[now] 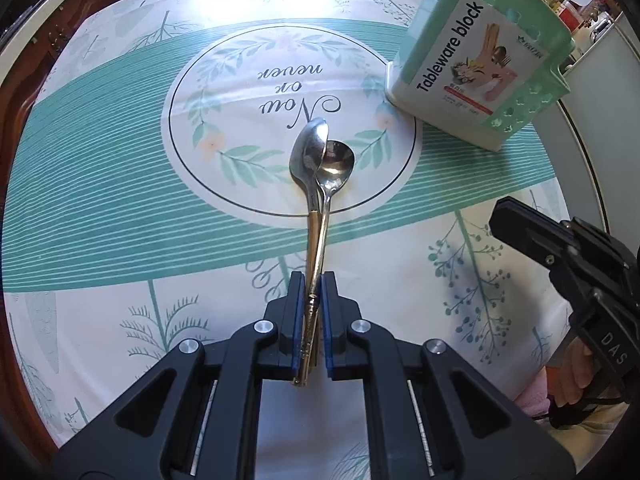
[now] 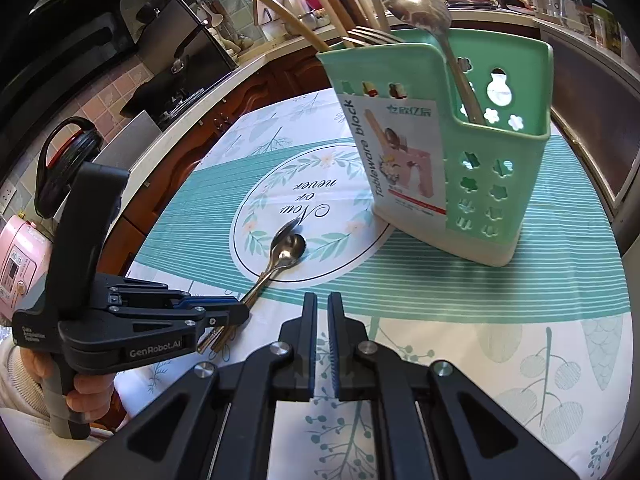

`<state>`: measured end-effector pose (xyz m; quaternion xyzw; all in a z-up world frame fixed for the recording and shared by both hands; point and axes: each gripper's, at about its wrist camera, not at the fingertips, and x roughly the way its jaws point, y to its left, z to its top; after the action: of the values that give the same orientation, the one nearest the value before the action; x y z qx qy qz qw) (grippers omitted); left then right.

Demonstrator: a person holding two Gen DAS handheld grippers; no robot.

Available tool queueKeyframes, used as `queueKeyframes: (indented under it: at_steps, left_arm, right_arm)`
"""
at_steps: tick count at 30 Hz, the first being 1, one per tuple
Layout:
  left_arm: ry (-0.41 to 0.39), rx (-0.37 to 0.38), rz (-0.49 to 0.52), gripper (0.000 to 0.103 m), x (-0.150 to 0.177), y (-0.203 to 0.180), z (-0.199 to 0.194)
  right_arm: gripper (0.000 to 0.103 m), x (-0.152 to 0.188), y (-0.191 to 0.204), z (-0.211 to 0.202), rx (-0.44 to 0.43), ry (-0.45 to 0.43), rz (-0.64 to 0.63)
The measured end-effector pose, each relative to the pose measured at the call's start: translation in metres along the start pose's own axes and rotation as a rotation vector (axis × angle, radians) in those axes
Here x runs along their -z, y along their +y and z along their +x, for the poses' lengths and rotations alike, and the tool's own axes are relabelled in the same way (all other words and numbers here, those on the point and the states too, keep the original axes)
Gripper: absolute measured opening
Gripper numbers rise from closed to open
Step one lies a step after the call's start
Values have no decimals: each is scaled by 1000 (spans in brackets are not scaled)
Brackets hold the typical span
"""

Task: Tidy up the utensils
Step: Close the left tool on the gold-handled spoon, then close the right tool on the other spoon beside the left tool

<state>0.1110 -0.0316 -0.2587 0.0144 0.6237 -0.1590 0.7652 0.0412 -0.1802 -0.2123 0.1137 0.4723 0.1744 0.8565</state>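
Words I can read

"Tableware block" on the green holder (image 2: 404, 160); "Now or never" on the tablecloth (image 1: 298, 92); "GenRobot.AI" on my left gripper (image 2: 240, 312); "DAS" on my right gripper (image 1: 504, 224).

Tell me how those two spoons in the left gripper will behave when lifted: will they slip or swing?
The spoons look like polished metal, so probably stiff but slippery. The left gripper pinches both handles together near their ends, so one may slide against the other. Their bowls lie far out from the grip, so they could droop or pivot.
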Motion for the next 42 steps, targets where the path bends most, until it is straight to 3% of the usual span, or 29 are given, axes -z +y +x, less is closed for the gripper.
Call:
queueKeyframes:
  at_steps: [9,17,23,28,34,38,42]
  left_arm:
    - [-26,-151,19,6,9,15,-8]
    - [-104,-12,-15,5,13,25,-34]
    - [-128,31,-40,4,12,26,-42]
    - [-138,27,-70,4,15,35,-42]
    - [-230,51,-146,4,17,57,-59]
    - [-277,79,-158,4,21,65,-73]
    - [-261,58,-169,4,29,78,-71]
  right_arm:
    - [5,-2,3,3,-3,6,-12]
    - [5,-2,9,6,-8,11,-30]
    - [5,-1,14,7,-12,15,-49]
    - [5,-1,19,9,-12,24,-67]
    - [5,-9,30,17,-21,46,-102]
    - [5,-25,40,33,-90,92,-84]
    - [5,-42,64,57,-158,163,-110]
